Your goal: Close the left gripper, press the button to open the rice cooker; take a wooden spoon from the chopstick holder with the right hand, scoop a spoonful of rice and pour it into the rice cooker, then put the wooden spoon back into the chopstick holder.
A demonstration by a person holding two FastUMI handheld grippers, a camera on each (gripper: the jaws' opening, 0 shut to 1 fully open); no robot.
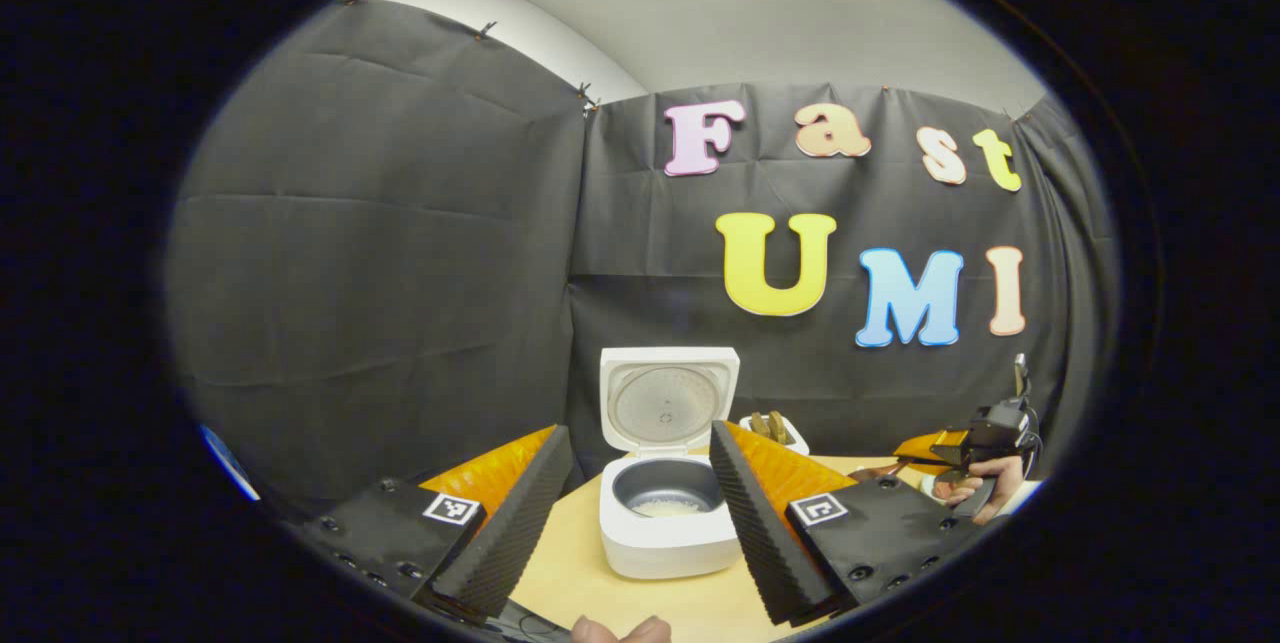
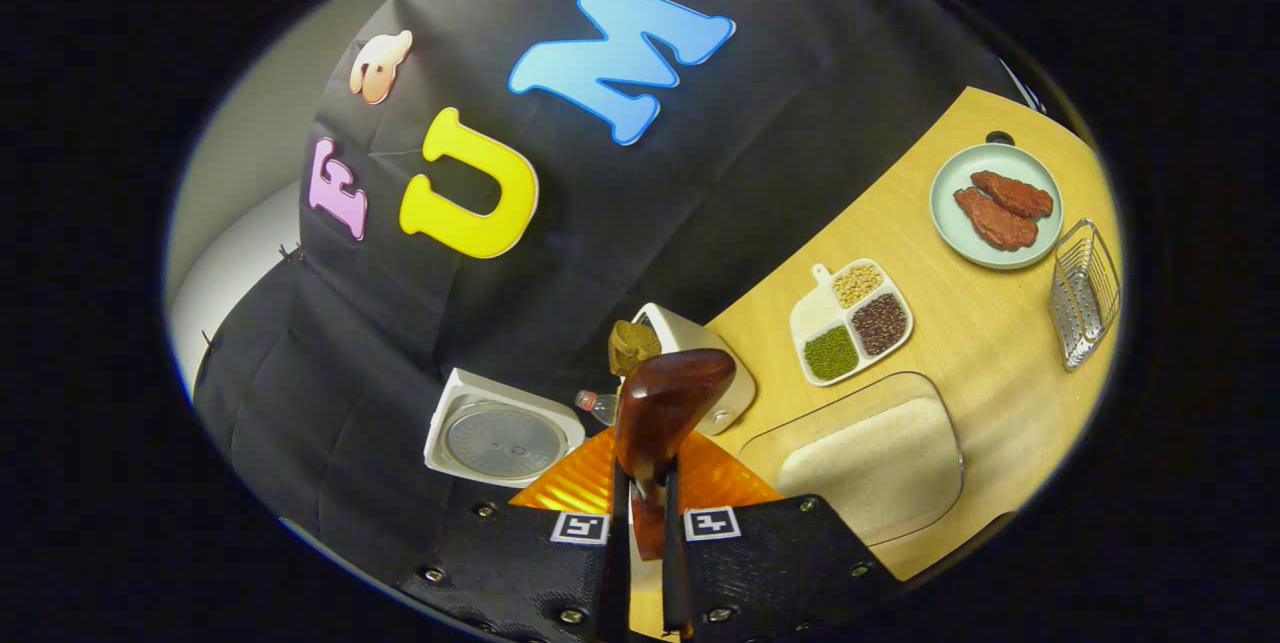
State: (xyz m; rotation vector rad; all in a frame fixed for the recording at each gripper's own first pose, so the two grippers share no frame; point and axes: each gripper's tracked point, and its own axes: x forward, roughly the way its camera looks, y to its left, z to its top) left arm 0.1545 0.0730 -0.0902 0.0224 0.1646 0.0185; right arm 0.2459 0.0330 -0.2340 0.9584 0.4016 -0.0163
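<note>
- Two claws work at one counter [image 2: 960,343]. The right claw [image 2: 640,563] is clamped on the spoon [image 2: 665,403], both fingers pressed to its handle.
- The spoon's long axis runs forward along the fingers, bowl end out ahead, pointing toward the holder [image 2: 700,363] just beyond it.
- The left claw [image 1: 640,513] stands wide apart, holding nothing, fingers framing the cooker [image 1: 665,523].
- In the left gripper view, the cooker sits open with its lid [image 1: 668,408] upright; some rice lies in the pot [image 1: 668,503]. Farther right, a hand [image 1: 985,488] holds the other claw.
- The right gripper view adds the rice tray [image 2: 870,463] near the claw, a divided dish [image 2: 850,323] of beans, a plate [image 2: 990,208] with two pieces of meat, and a wire rack [image 2: 1080,293].
- A small bottle [image 2: 598,406] lies between the lid and the holder.
</note>
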